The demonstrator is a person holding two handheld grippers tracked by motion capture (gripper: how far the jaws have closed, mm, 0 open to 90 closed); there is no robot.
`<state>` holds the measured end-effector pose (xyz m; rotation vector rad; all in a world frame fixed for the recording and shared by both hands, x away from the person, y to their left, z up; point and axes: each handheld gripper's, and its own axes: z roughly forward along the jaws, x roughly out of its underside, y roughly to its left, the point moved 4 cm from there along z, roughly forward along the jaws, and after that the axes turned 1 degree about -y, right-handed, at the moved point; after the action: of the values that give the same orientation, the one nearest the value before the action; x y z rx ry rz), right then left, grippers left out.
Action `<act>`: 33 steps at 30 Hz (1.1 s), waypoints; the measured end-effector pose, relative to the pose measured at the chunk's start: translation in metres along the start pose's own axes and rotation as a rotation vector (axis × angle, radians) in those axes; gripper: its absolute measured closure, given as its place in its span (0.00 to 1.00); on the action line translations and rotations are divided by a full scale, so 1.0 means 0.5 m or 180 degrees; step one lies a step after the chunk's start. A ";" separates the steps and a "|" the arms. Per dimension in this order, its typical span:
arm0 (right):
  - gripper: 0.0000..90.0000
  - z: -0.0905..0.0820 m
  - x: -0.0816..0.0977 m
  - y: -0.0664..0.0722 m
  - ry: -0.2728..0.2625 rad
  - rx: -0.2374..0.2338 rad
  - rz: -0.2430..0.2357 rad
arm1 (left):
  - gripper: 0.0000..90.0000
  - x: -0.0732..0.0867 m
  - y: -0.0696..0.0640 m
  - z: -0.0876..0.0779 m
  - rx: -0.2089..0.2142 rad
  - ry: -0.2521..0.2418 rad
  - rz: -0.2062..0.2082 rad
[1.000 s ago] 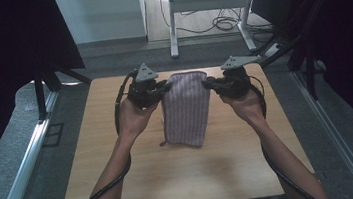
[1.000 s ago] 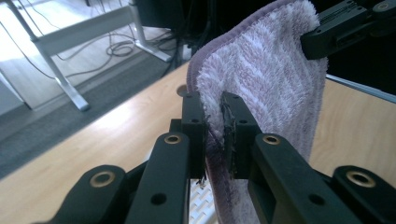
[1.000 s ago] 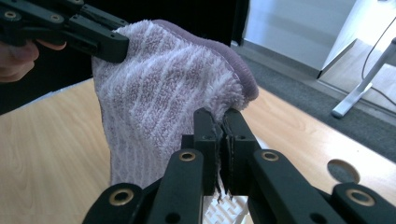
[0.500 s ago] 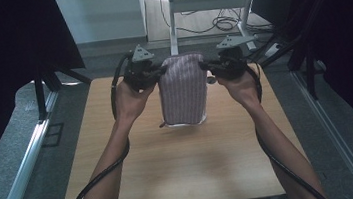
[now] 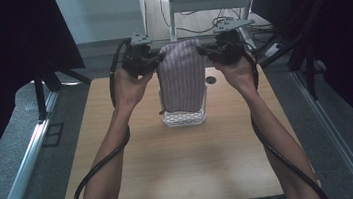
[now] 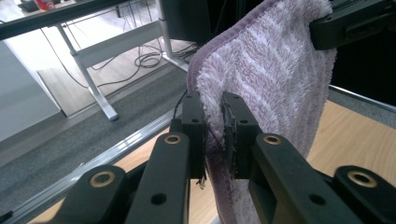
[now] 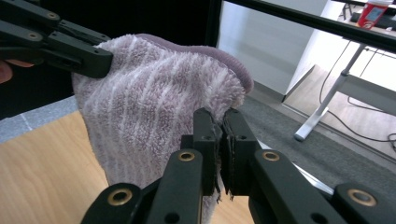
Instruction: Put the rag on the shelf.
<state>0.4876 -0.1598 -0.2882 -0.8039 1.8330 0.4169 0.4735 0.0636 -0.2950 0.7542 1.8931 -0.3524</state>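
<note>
Light wooden rectangular desk (image 5: 183, 174) fills mid frame in high view, grey carpet floor (image 5: 19, 147) around it, silver metal rail (image 5: 26, 167) along the 9 o'clock side. White metal frame table (image 5: 204, 3) w/ loose black cables beyond the desk at 12 o'clock.

Person's two bare forearms come in from 6 o'clock, each hand on a gripper near the far desk edge.

Purple-and-white striped fluffy towel (image 5: 182, 76) hangs upright between the two grippers, lifted off the desk, top edge stretched across at 12 o'clock, lower edge dropping toward a clear plastic basket w/ white lattice base (image 5: 184, 116). Cannot tell if towel's lower edge touches the basket inside. Basket sits on the desk about centre, slightly toward 12.

Small dark round hole (image 5: 210, 80) in the desk top at approx 2 o'clock of the basket, near right hand.

Left gripper (image 5: 152, 59) at the towel's upper corner on the 9 o'clock side; in left gripper view (image 6: 214, 126) its fingers (image 6: 194, 121) are closed nearly together w/ towel edge pinched between them. Right gripper (image 5: 209, 51) at the upper corner on the 3 o'clock side; in right gripper view (image 7: 219, 140) fingers (image 7: 204, 135) closed tight on the towel (image 7: 154, 116) edge, fabric squeezed thin between pads. Each gripper view also shows the other gripper's black arm clamped on the opposite corner. Black cable (image 5: 101, 163) trails back along each forearm toward 6 o'clock.
</note>
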 end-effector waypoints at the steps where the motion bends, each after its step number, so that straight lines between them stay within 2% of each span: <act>1: 0.95 0.001 -0.004 -0.003 -0.0007 0.0007 0.0001 | 0.89 -0.003 0.002 0.001 -0.0018 -0.0005 -0.0004; 8: 0.94 0.018 -0.013 -0.021 -0.0023 0.0047 0.0048 | 0.89 -0.020 0.020 0.024 -0.0193 -0.0005 -0.0061; 15: 0.94 0.039 -0.018 -0.039 -0.0030 0.0090 0.0091 | 0.89 -0.030 0.034 0.053 -0.0353 0.0026 -0.0058; 19: 0.94 0.056 -0.014 -0.049 -0.0016 0.0117 0.0105 | 0.89 -0.030 0.042 0.073 -0.0442 0.0050 -0.0014; 29: 0.93 0.100 0.013 -0.072 0.0085 0.0191 0.0135 | 0.88 -0.002 0.060 0.136 -0.0580 0.0170 0.0119; 33: 0.93 0.119 0.029 -0.079 0.0166 0.0206 0.0146 | 0.87 0.019 0.065 0.163 -0.0597 0.0307 0.0151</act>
<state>0.5523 -0.1561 -0.3216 -0.7357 1.9066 0.3668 0.5498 0.0469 -0.3359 0.6988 1.9634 -0.1081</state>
